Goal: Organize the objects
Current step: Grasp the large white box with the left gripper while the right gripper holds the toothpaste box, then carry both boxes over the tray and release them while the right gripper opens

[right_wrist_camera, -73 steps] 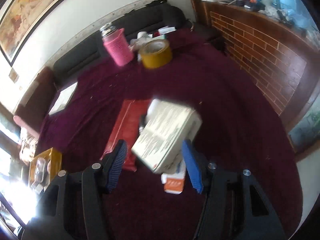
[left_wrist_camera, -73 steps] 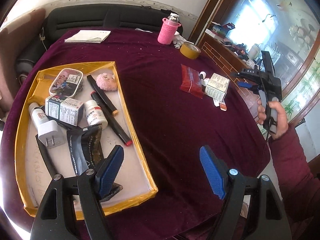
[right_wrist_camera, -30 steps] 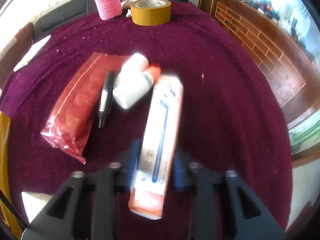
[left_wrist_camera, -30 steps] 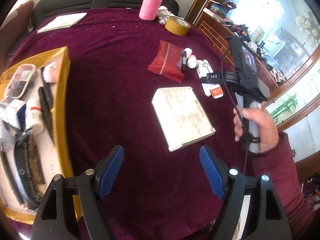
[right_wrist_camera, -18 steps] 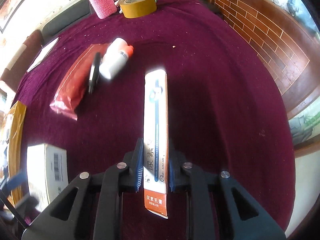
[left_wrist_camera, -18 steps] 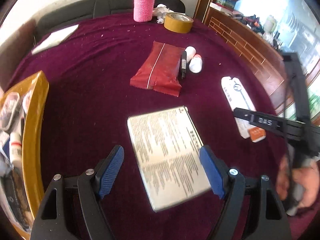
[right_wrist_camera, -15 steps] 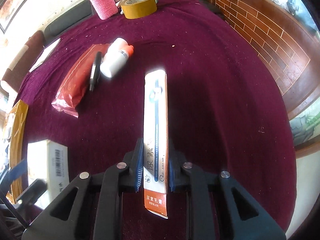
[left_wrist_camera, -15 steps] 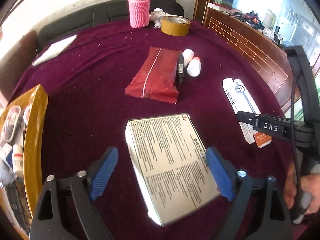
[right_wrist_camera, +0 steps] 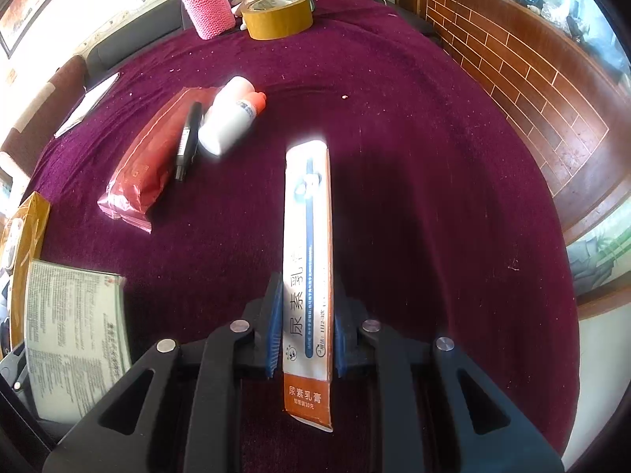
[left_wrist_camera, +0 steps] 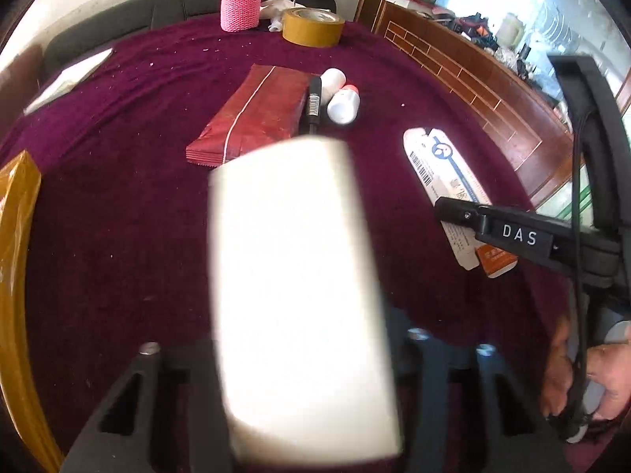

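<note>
Maroon-clothed table, yellow tray at its left edge, white box clamped in the just-closing left gripper above the table's middle, slim ointment carton pinched in the right gripper near the right edge

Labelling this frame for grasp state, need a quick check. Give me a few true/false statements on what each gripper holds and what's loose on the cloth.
1. The right gripper is clamped on the long ointment box. True.
2. The left gripper is empty. False: its jaws have just been closing and the white printed box sits between them.
3. The black pen lies on the red packet. True.
4. The tape roll sits inside the yellow tray. False: it stands on the cloth by the pink-sleeved bottle.
</note>
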`<state>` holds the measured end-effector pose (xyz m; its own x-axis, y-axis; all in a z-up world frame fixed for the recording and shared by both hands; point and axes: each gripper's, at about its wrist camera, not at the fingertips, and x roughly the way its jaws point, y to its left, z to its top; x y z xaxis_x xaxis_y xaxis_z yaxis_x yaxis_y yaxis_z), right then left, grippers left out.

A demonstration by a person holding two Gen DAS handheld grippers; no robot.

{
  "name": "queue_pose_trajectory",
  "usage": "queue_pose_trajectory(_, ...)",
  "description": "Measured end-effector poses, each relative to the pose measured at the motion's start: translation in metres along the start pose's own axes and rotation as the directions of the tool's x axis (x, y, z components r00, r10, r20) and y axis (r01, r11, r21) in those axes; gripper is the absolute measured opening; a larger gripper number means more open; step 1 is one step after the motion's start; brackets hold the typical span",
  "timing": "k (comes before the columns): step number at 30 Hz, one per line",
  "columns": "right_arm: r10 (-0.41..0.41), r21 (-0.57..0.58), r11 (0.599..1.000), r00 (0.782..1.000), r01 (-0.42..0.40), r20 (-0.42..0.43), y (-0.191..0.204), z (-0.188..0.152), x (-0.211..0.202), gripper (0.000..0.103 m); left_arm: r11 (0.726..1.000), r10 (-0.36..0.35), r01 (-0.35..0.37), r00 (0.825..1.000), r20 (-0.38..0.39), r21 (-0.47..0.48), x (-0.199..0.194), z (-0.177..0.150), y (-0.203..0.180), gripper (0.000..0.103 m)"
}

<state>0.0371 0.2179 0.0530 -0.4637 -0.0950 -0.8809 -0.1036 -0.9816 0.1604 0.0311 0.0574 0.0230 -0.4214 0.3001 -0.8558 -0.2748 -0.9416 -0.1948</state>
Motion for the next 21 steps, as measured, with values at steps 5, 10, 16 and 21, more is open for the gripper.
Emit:
queue_pose_trajectory(5, 0.060, 0.027, 0.998, 0.998, -0.060, 0.002, -0.004, -0.002, -0.006, 0.017, 0.999, -0.023, 0.025, 0.997, 0.071, -0.028, -0.033, -0.005, 0.017, 0.036)
queue_pose_trajectory(10, 0.109, 0.039, 0.993, 0.994, -0.110, 0.011, 0.003, -0.006, -0.019, 0.016, 0.997, -0.061, 0.068, 0.988, 0.141, -0.045, -0.070, -0.014, 0.035, 0.036)
queue_pose_trajectory(16, 0.172, -0.016, 0.985, 0.985, -0.172, 0.032, 0.036, -0.010, -0.041, 0.013, 0.988, -0.073, 0.098, 0.978, 0.197, -0.121, -0.119, -0.031, 0.077, 0.036)
queue_pose_trajectory(21, 0.225, -0.138, 0.967, 0.973, -0.216, 0.050, 0.095, -0.015, -0.060, 0.013, 0.974, -0.014, 0.067, 0.972, 0.236, -0.218, -0.151, -0.048, 0.133, 0.036)
